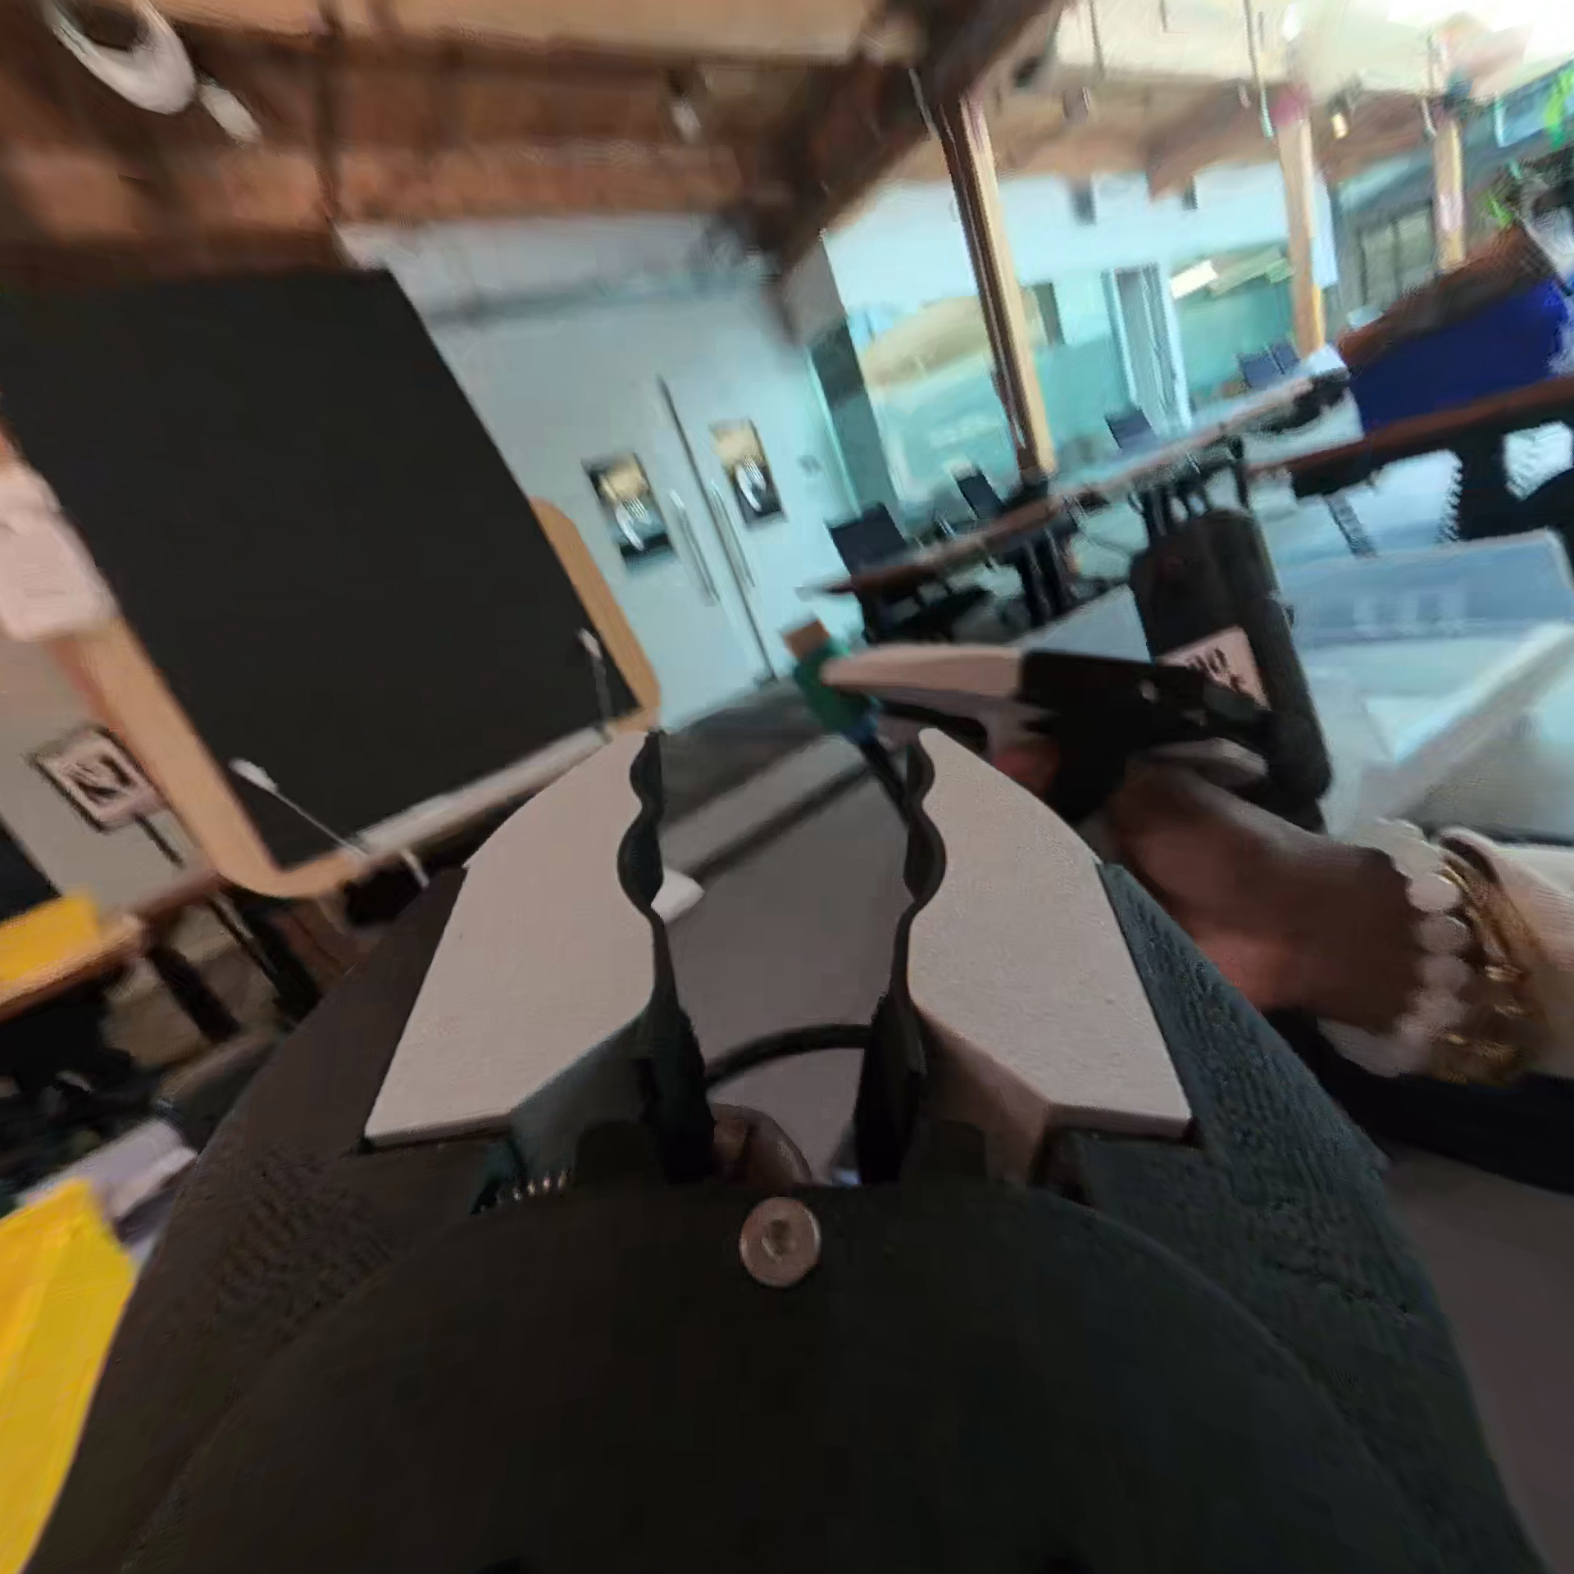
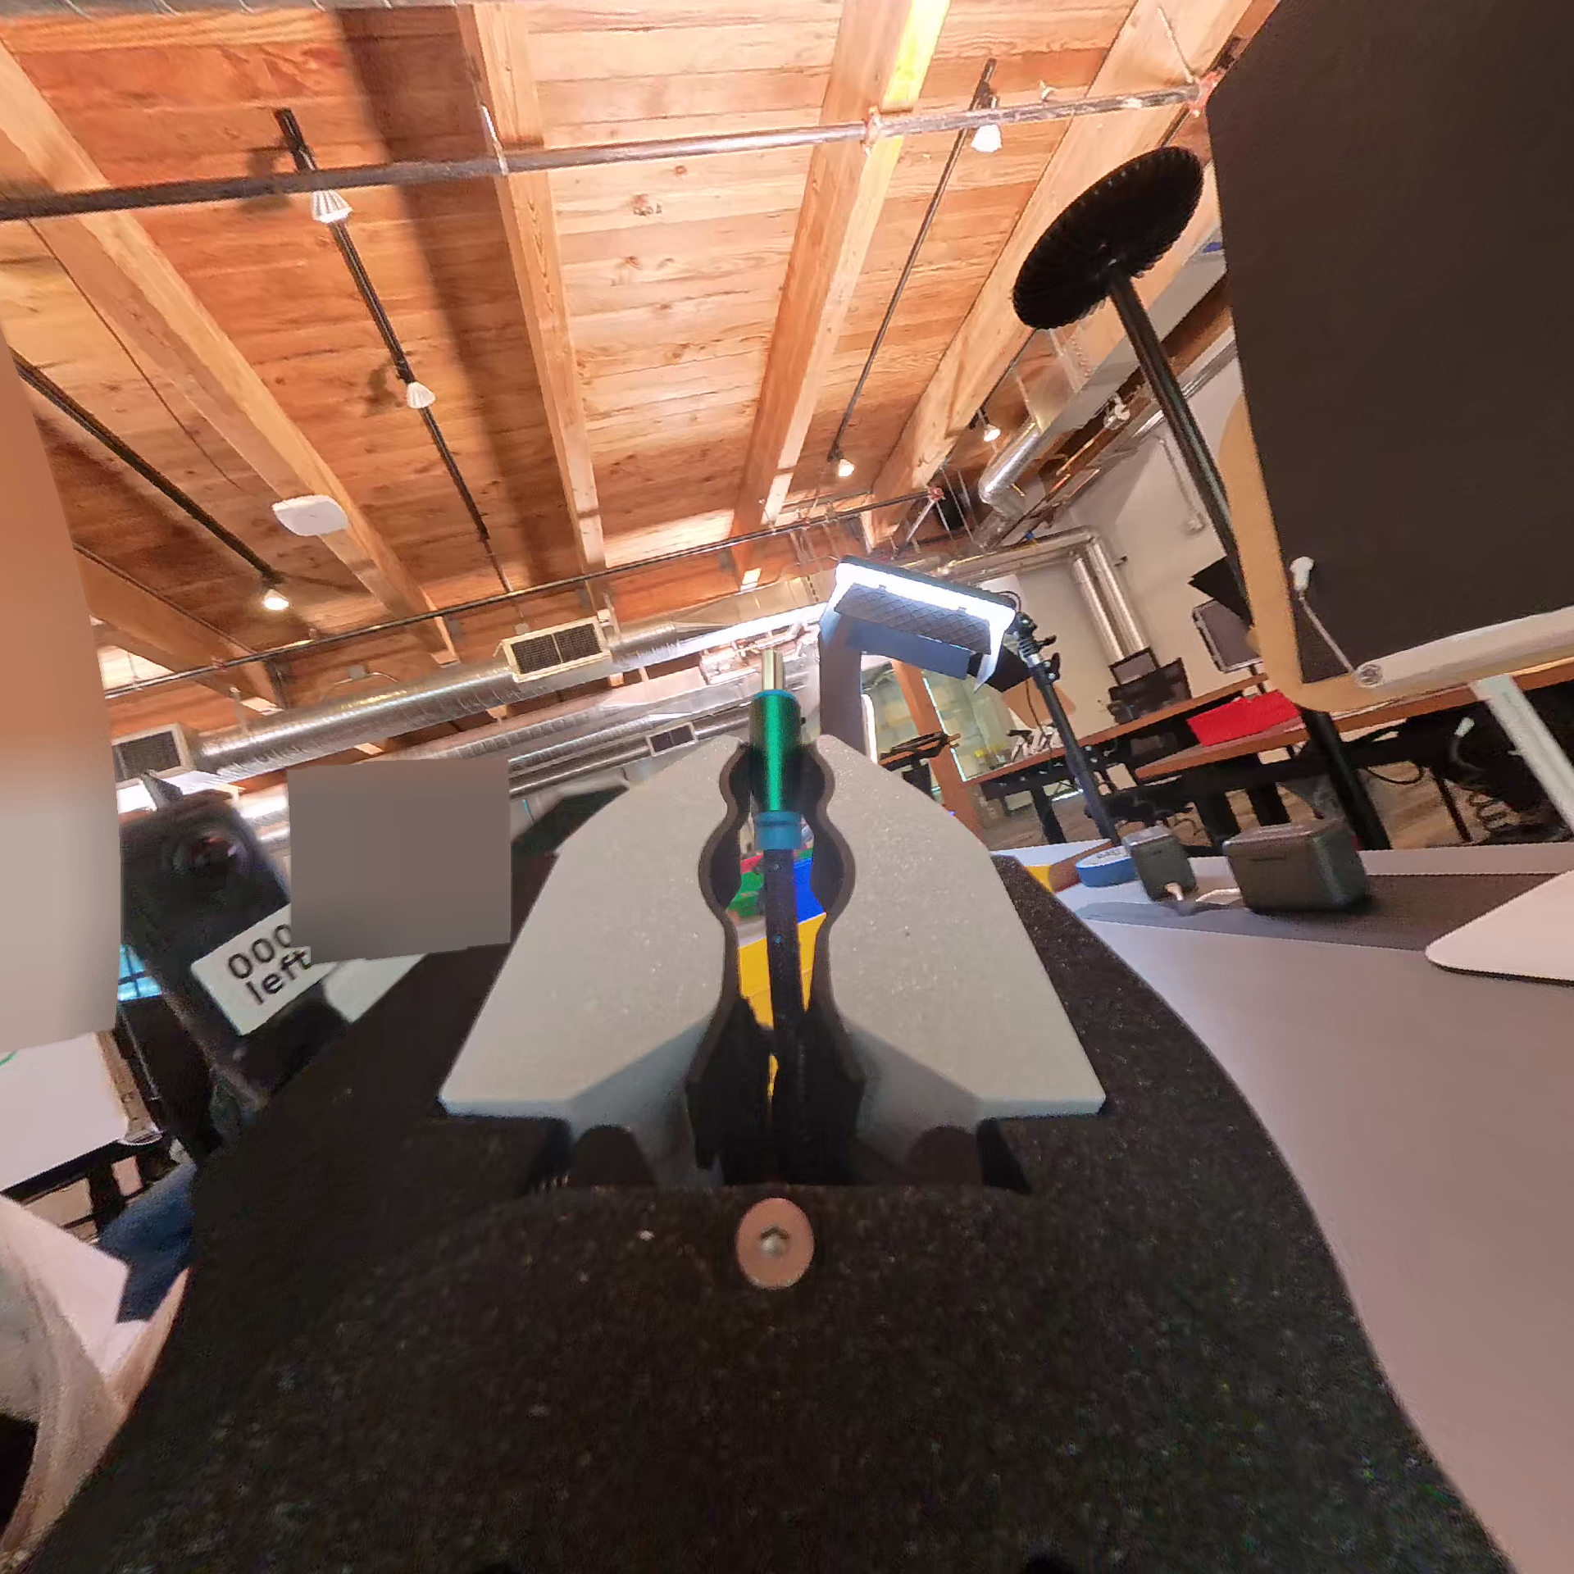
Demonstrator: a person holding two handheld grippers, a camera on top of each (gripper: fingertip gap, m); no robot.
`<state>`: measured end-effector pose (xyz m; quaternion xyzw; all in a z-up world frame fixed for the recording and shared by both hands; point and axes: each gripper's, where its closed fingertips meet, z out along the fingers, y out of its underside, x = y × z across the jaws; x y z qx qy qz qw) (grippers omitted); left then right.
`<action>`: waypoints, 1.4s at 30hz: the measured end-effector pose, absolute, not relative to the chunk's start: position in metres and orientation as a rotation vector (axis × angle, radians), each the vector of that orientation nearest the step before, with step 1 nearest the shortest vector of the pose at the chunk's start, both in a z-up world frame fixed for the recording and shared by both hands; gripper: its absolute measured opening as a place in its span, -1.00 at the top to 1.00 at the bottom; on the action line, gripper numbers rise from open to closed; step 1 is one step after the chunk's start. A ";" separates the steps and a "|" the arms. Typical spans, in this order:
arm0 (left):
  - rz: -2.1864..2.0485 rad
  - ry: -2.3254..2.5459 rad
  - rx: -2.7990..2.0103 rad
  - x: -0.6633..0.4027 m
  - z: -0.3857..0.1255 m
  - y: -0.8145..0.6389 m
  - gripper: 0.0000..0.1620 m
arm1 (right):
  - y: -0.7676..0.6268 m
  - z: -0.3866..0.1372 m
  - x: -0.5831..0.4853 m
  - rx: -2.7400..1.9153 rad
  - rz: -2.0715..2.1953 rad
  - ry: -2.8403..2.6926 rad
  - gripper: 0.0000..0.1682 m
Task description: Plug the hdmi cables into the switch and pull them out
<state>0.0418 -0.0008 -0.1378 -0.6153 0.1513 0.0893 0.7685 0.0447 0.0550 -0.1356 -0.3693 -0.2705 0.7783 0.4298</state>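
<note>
Right gripper (image 2: 773, 749), centre of its own view, clamped with jaws nearly together on a green HDMI plug (image 2: 772, 741) pointing up toward the wooden ceiling (image 2: 664, 281), gold tip above the jaws and black cable (image 2: 788, 945) trailing down between them. Left gripper (image 1: 784, 758), lower centre of its blurred view, jaws parted with nothing between them, same plug (image 1: 818, 677) just beyond at centre right in the other gripper. Grey desk (image 2: 1329, 1107) at lower right; switch not visible in either view.
</note>
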 end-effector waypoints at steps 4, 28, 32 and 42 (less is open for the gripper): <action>0.154 0.360 -1.487 0.054 -0.171 0.037 0.42 | 0.042 -0.136 0.042 -0.894 1.994 -0.708 0.87; 0.468 0.942 -1.908 -0.007 -0.229 -0.020 0.86 | -0.011 -0.194 0.009 -1.189 1.983 -1.372 0.87; 0.335 0.794 -1.809 0.000 -0.226 -0.004 0.55 | 0.002 -0.203 0.005 -1.326 2.057 -1.262 0.87; 0.322 0.653 -1.748 0.003 -0.237 0.013 0.62 | 0.009 -0.209 0.002 -1.403 2.068 -1.185 0.88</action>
